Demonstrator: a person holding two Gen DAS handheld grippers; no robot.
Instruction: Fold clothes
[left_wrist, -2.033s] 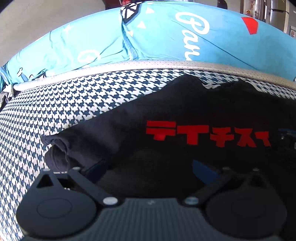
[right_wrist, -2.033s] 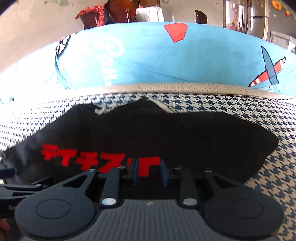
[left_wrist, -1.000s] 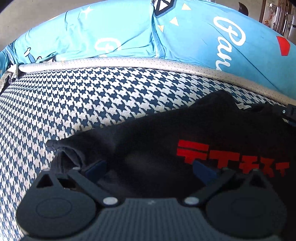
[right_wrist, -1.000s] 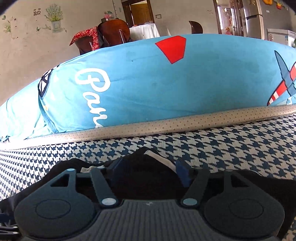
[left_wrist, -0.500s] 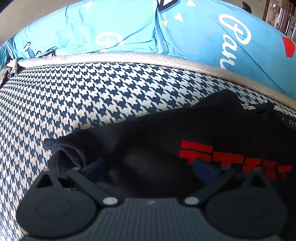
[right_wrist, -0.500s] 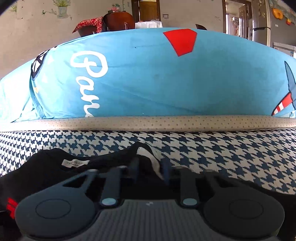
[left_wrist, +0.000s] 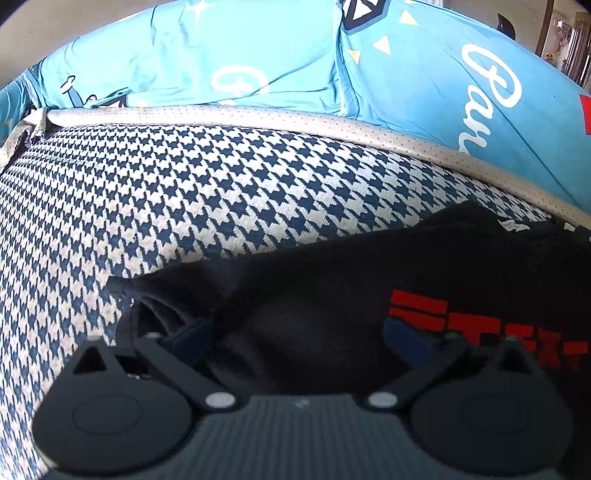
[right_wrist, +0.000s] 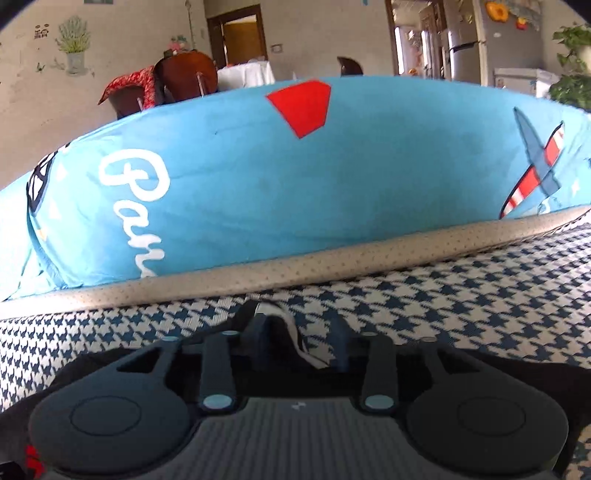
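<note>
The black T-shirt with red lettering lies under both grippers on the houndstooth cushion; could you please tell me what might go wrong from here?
1. The right gripper is opening around the collar of the black T-shirt with red lettering, with its white inner neckband between the fingers; the collar may drop askew.
2. The left gripper stands wide open over a bunched sleeve; closing there could catch several layers.
</note>
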